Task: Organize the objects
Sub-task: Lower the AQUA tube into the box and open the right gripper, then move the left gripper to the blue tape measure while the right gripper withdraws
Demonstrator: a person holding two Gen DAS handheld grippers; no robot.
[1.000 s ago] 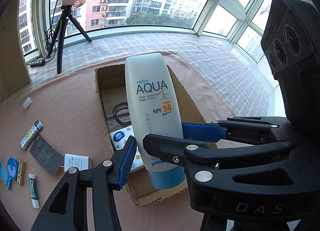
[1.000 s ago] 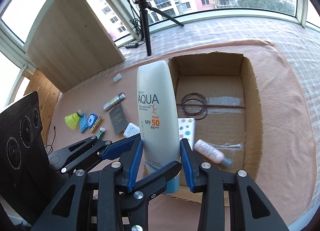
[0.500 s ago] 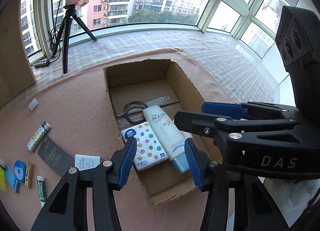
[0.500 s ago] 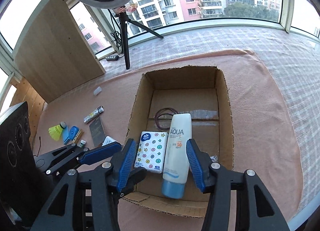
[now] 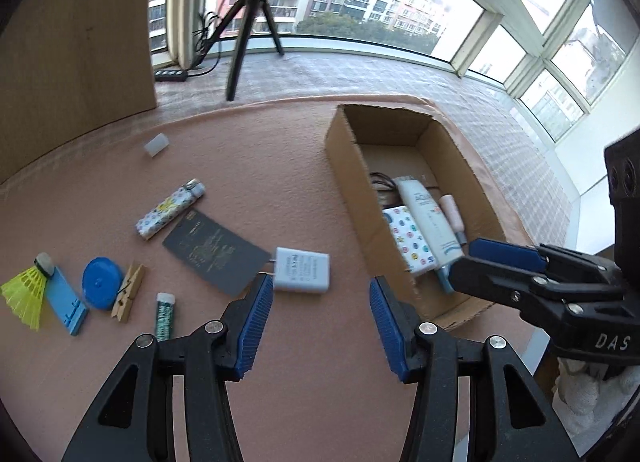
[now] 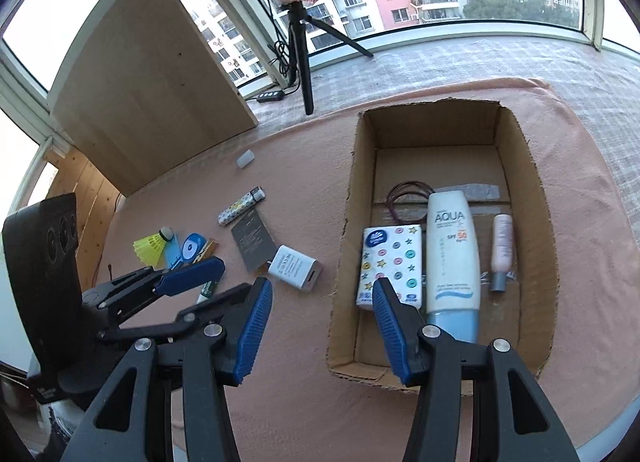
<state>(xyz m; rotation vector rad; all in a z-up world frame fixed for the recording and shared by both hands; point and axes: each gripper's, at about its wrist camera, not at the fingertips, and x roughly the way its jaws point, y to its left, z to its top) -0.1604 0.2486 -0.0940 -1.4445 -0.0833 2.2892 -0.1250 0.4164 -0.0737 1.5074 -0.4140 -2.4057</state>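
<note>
**Both claws empty, sunscreen tube lying in the box**

The left claw (image 5: 321,302) stands parted with nothing between its blue ribbed pads, above the bare pink cloth of the bench (image 5: 280,166), with the white rectangular plug adapter (image 5: 301,271) just beyond its left fingertip. The right claw (image 6: 322,302) is also spread and empty, straddling the near left wall of the open brown cardboard box (image 6: 347,222).

The right wrist view looks straight into the box: the white sunscreen tube with a pale blue cap (image 6: 452,254) lies flat along the middle, cap toward the camera. The white tissue pack with coloured dots (image 6: 390,264) touches its left side, the small pink bottle with a grey cap (image 6: 501,250) lies apart on its right, and dark elastic loops (image 6: 406,202) sit behind. The far half of the box floor is bare. From the left wrist view the same contents are foreshortened and partly hidden behind the near box wall.

The left wrist view gives the loose items more clearly: a patterned lighter (image 5: 170,209), a dark grey card (image 5: 214,252) touching the adapter's prongs, a blue round disc (image 5: 103,283), a wooden clothespin (image 5: 128,293), a small green-and-white tube (image 5: 165,316), a yellow shuttlecock (image 5: 28,288) and a light blue flat stand (image 5: 68,302). A small white cap (image 5: 156,145) lies alone farther back. Open cloth separates this cluster from the box.
</note>
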